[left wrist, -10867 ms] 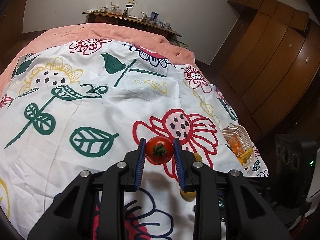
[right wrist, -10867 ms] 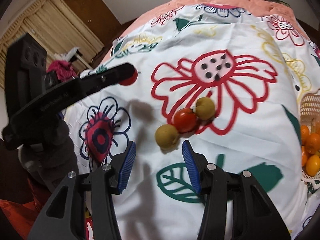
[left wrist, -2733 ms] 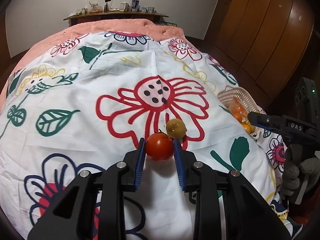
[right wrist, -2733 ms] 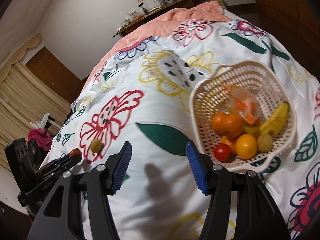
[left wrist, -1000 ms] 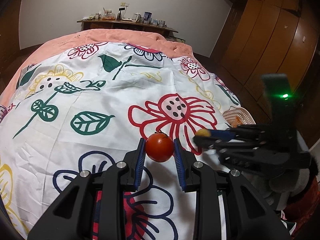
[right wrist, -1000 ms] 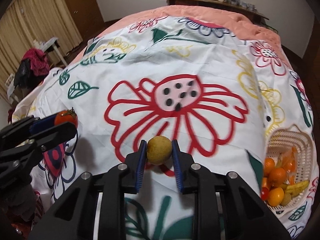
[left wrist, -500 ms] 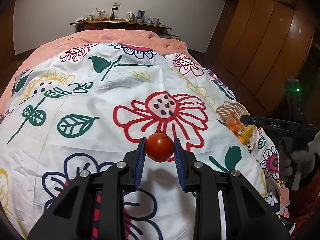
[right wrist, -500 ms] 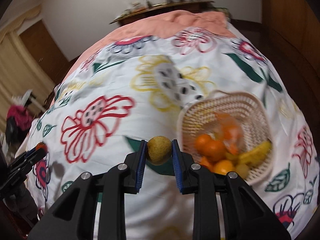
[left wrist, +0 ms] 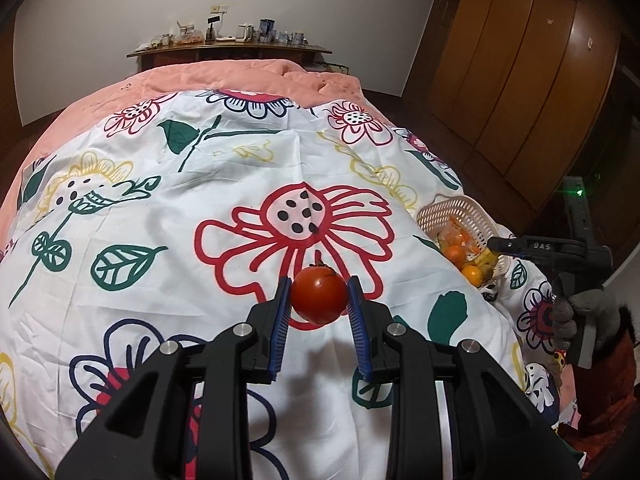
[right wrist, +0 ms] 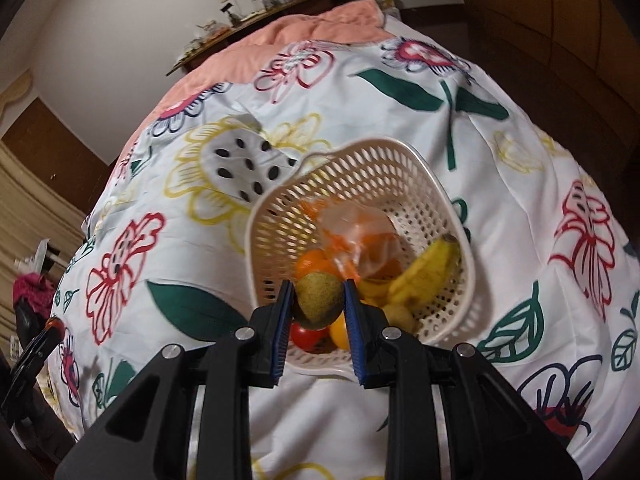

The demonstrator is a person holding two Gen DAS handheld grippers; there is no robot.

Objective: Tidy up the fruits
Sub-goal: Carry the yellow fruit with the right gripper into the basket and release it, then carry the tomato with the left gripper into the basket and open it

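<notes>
My left gripper (left wrist: 319, 300) is shut on a red tomato (left wrist: 319, 299) and holds it above the flowered bedsheet (left wrist: 160, 200). My right gripper (right wrist: 318, 301) is shut on a brown-green kiwi (right wrist: 319, 300) and holds it over the near rim of the white plastic basket (right wrist: 372, 176). The basket holds a banana (right wrist: 426, 272), oranges (right wrist: 316, 262), a tomato (right wrist: 306, 336) and a clear bag (right wrist: 356, 236). In the left wrist view the basket (left wrist: 452, 208) sits at the bed's right edge, with the right gripper (left wrist: 494, 243) above it.
A wooden wardrobe (left wrist: 520, 60) stands to the right of the bed. A shelf with small items (left wrist: 228, 46) runs along the far wall. A peach blanket (left wrist: 240, 76) covers the head of the bed. The left gripper shows at the left edge (right wrist: 52, 326).
My right gripper has carried the kiwi from beside the basket to over its near rim. My left gripper still holds the tomato over the sheet, little moved.
</notes>
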